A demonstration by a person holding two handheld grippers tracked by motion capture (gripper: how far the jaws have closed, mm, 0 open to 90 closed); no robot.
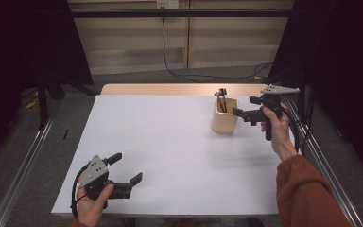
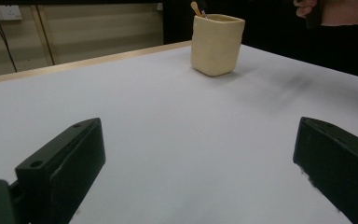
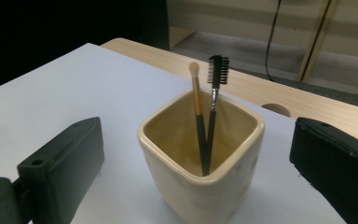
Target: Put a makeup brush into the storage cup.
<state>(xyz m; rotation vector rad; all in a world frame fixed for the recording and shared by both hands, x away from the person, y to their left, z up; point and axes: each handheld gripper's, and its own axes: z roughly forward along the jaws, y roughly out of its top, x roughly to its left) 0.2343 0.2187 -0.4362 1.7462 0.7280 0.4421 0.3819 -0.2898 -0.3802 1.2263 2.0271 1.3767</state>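
So the cream square ceramic cup sits near the far right corner of the white bench, with a gold-handled soft-tip makeup brush and a black comb-headed brow brush leaning inside. The right gripper hovers right beside the cup, jaws released wide, nothing in them. Biggest worry I'd guess: a jaw clips the rim and tips the cup over, brushes rolling off. The left gripper waits well apart at the near left edge, jaws spread, empty.
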